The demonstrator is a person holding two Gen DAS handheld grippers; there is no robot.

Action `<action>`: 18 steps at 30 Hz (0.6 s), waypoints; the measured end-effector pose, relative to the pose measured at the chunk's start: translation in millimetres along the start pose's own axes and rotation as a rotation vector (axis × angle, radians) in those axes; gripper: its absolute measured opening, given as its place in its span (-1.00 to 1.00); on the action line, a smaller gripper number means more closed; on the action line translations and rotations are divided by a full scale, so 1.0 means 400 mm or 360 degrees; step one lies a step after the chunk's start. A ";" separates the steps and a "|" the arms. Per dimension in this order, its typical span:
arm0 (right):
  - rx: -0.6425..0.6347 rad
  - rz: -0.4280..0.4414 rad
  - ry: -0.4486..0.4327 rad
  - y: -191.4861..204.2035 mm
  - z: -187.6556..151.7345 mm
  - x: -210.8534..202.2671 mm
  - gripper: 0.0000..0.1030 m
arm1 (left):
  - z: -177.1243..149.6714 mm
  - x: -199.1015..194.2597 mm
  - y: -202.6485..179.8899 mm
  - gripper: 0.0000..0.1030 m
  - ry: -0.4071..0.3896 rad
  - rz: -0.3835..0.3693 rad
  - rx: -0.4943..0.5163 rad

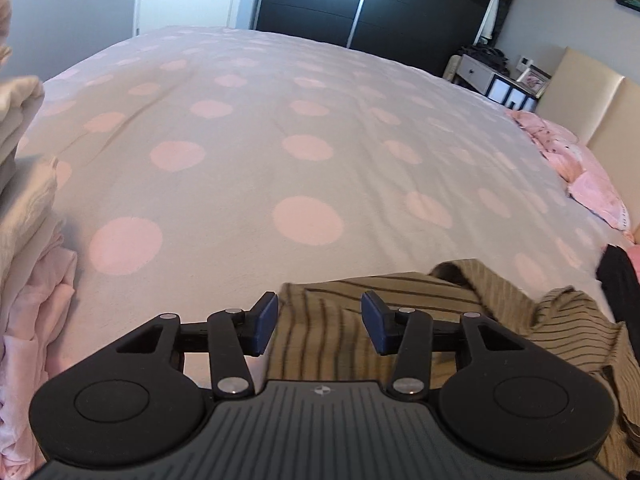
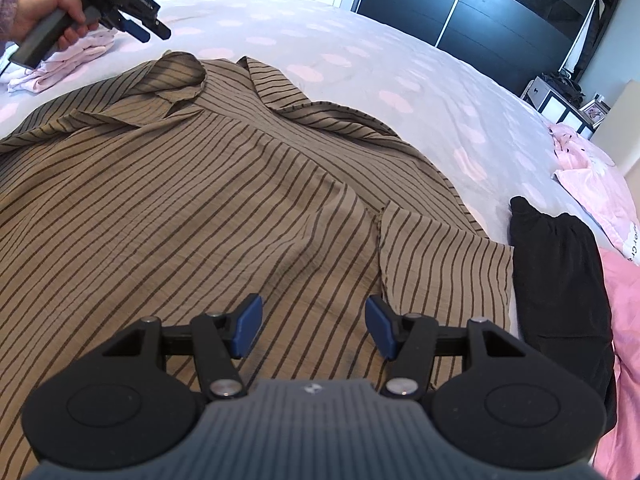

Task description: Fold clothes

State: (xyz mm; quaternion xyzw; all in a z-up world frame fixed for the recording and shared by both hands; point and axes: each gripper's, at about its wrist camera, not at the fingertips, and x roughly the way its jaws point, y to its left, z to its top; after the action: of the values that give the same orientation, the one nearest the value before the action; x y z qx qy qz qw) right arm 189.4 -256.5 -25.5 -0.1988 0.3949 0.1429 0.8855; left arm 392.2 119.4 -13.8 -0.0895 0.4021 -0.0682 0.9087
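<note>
A tan shirt with thin dark stripes (image 2: 200, 200) lies spread on the bed, collar toward the far side, one sleeve folded in at the right. My right gripper (image 2: 314, 320) hovers over the shirt's near part, open, with nothing pressed between its blue pads. In the right wrist view a hand holds my left gripper (image 2: 154, 33) in the air beyond the collar, apart from the cloth. In its own view my left gripper (image 1: 320, 316) stands open, and the shirt's edge (image 1: 440, 292) shows below and between its fingers, not touched by the pads.
The grey bedcover with pink dots (image 1: 280, 140) stretches far ahead. A pile of pale folded clothes (image 1: 24, 200) sits at the left. A black garment (image 2: 560, 272) lies right of the shirt, next to pink bedding (image 2: 592, 188). A dark wardrobe (image 1: 360, 0) stands behind.
</note>
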 end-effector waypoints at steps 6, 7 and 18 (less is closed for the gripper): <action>0.0010 0.0005 0.0035 0.003 0.004 0.019 0.17 | -0.010 0.066 0.014 -0.17 0.0009 -0.0019 -0.0004; 0.0008 0.0006 0.0041 0.005 0.004 0.023 0.18 | -0.016 0.080 0.015 -0.42 0.0027 -0.0032 0.0006; -0.0043 0.0016 0.0069 0.026 0.026 0.060 0.18 | 0.006 0.070 0.103 -0.99 -0.0142 0.0055 -0.0127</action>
State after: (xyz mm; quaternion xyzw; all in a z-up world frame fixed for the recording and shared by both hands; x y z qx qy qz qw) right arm 207.3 -240.2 -40.0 -0.2117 0.4131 0.1484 0.8732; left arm 414.8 154.5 -41.5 -0.1216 0.3649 -0.0324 0.9225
